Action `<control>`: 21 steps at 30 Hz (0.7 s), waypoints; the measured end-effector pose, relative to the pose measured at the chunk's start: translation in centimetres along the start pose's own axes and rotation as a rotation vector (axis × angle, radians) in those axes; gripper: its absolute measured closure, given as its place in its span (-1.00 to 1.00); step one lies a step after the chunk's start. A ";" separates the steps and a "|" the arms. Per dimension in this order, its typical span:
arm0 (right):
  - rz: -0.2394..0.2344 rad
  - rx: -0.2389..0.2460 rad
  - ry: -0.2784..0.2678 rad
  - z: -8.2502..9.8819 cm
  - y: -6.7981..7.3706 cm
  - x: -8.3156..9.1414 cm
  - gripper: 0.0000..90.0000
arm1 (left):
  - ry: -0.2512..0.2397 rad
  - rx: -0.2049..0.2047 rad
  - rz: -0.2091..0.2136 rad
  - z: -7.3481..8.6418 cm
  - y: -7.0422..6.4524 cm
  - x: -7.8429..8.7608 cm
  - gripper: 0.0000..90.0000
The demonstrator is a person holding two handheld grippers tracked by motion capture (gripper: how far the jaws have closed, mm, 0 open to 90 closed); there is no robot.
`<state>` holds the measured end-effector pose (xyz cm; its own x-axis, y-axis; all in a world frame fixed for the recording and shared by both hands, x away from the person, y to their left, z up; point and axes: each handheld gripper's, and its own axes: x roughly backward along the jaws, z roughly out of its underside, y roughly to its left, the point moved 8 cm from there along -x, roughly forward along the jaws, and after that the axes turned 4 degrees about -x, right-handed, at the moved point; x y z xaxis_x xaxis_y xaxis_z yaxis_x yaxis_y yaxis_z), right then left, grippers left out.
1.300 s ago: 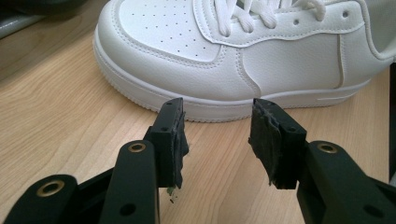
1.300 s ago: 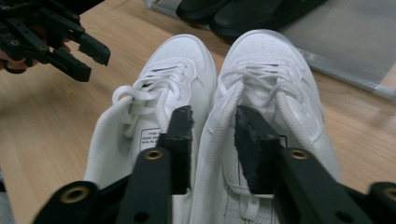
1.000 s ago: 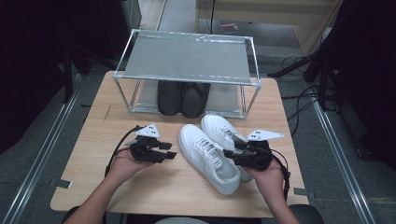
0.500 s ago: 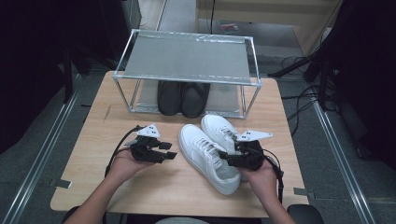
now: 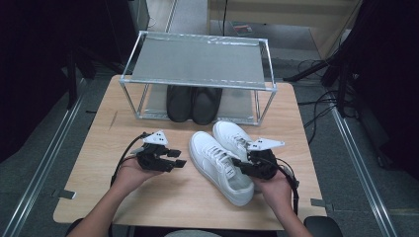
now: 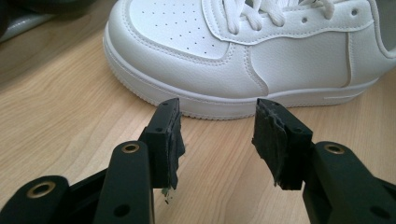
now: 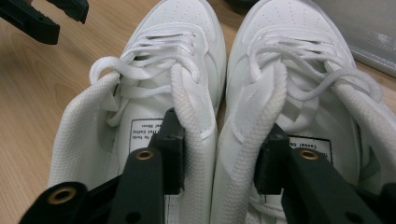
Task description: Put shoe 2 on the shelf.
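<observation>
Two white lace-up sneakers lie side by side on the table, the left sneaker (image 5: 217,165) (image 7: 182,42) and the right sneaker (image 5: 232,136) (image 7: 289,37). My right gripper (image 5: 238,166) (image 7: 222,140) reaches in from their heel end, one jaw inside each shoe. Its jaws have just been closing, and they now pinch the two inner collars together. My left gripper (image 5: 179,159) (image 6: 217,135) rests open in a hand on the wood, left of the shoes. It points at the side of the near sneaker (image 6: 243,60) with nothing between its pads.
A metal-framed rack (image 5: 197,61) with a grey top shelf stands at the back of the wooden table (image 5: 148,197). A pair of black shoes (image 5: 192,103) sits under it. Cables trail on the floor to the right.
The right gripper has shifted slightly left into the shoes' openings and its jaws have narrowed onto the inner collars. The left gripper has stayed put.
</observation>
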<state>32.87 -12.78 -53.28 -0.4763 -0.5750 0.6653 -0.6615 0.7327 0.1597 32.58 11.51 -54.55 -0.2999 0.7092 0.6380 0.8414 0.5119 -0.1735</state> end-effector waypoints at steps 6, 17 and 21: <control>-0.021 -0.041 0.019 -0.2 -0.2 0.1 0.59 | -0.015 0.014 -0.017 0.1 0.7 0.5 0.15; -0.024 -0.064 0.032 -0.4 -0.2 0.3 0.68 | -0.050 0.046 -0.043 0.3 1.9 1.6 0.14; -0.031 -0.064 0.042 -0.6 -0.4 0.4 0.69 | -0.054 0.057 -0.055 0.5 2.5 1.9 0.06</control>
<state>33.26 -13.09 -52.64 -0.4308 -0.5828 0.6890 -0.6365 0.7375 0.2258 33.87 14.36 -54.13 -0.3699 0.7035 0.6068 0.7966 0.5763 -0.1825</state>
